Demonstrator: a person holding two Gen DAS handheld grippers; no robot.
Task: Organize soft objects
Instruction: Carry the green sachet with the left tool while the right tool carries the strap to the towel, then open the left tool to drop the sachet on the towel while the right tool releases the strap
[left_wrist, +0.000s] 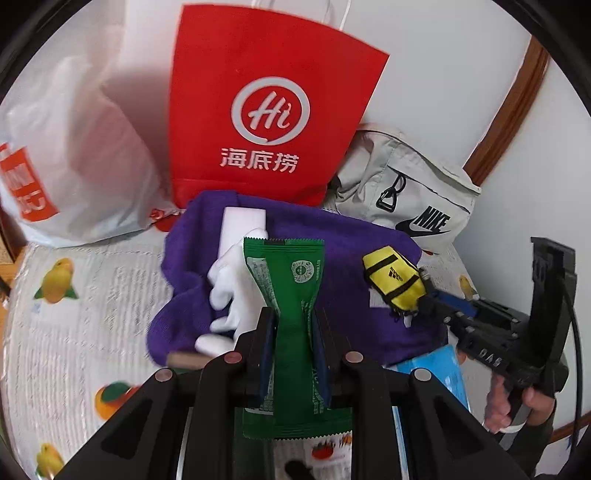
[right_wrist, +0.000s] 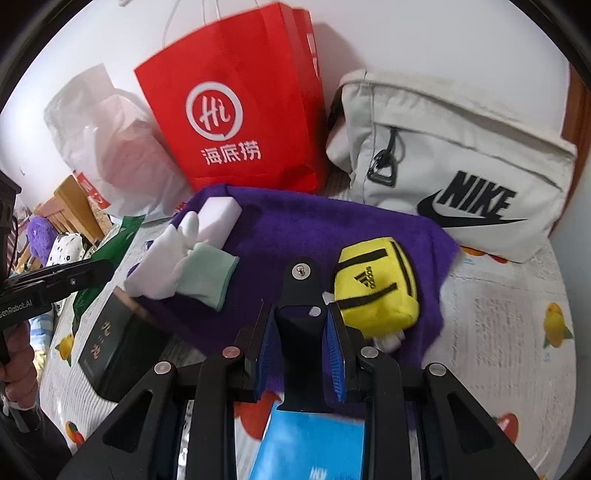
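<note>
My left gripper (left_wrist: 293, 321) is shut on a green snack packet (left_wrist: 288, 280) and holds it above the purple towel (left_wrist: 332, 240). On the towel lie a white glove (left_wrist: 231, 284), a white sponge block (left_wrist: 242, 225) and a small yellow Adidas pouch (left_wrist: 393, 282). My right gripper (right_wrist: 299, 325) is open and empty, just left of the yellow pouch (right_wrist: 376, 282), above the towel (right_wrist: 295, 229). The glove (right_wrist: 173, 258) and sponge (right_wrist: 218, 219) lie to its left. The green packet (right_wrist: 110, 251) shows at the left edge of the right wrist view.
A red paper bag (right_wrist: 236, 110), a white plastic bag (right_wrist: 107, 147) and a grey Nike pouch (right_wrist: 450, 162) stand behind the towel against the wall. A dark box (right_wrist: 114, 343) lies left, a blue packet (right_wrist: 314, 443) lies below. The fruit-print tablecloth (right_wrist: 498, 332) covers the table.
</note>
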